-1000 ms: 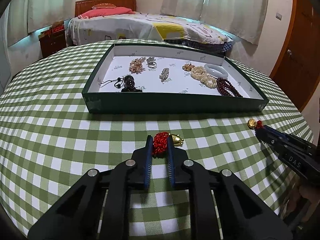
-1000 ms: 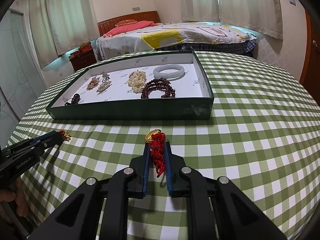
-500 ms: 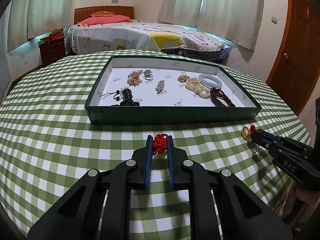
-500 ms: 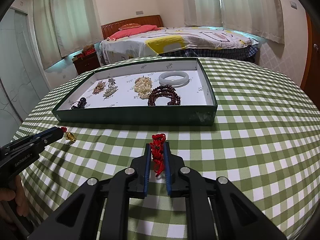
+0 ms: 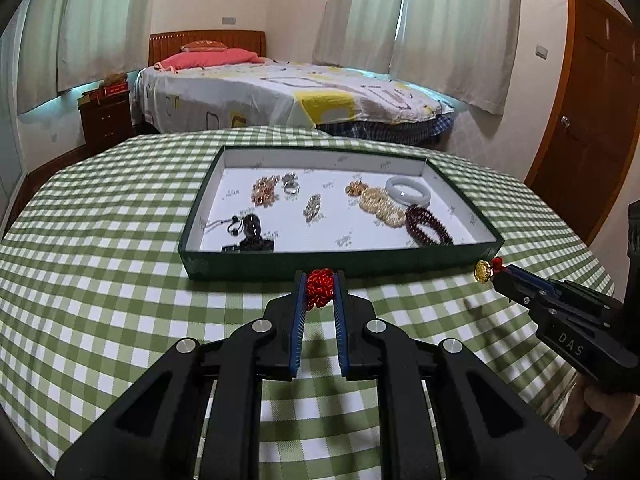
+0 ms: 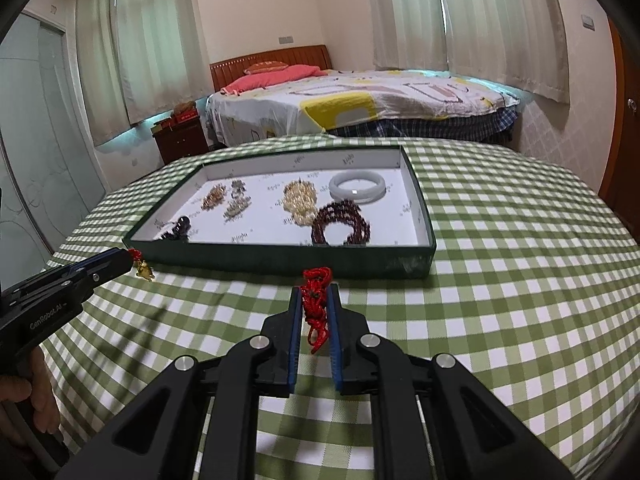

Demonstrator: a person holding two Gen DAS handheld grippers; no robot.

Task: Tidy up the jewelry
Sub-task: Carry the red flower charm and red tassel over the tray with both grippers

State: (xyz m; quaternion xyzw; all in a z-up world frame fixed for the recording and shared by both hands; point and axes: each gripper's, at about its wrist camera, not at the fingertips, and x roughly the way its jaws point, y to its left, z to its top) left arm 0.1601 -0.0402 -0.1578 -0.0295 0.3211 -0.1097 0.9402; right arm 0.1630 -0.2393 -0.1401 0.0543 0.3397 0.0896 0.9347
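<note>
My left gripper (image 5: 319,276) is shut on a red knotted cord charm (image 5: 319,294), held above the checked cloth just in front of the dark green tray (image 5: 340,266). The right wrist view shows that charm's gold bead (image 6: 144,270) dangling under the left gripper's tip. My right gripper (image 6: 315,290) is shut on a second red cord charm (image 6: 316,308), also in the air before the tray (image 6: 280,264). This one's gold bead (image 5: 483,272) shows in the left wrist view at the right gripper's tip.
The white-lined tray holds a white bangle (image 5: 408,192), a pearl bracelet (image 5: 380,206), a dark red bead bracelet (image 5: 426,226), a black pendant (image 5: 250,226) and small brooches. A hand (image 6: 24,396) grips the left handle. A bed stands beyond the round table.
Both grippers have risen off the cloth with their charms still pinched. The left charm's gold bead no longer shows in the left wrist view.
</note>
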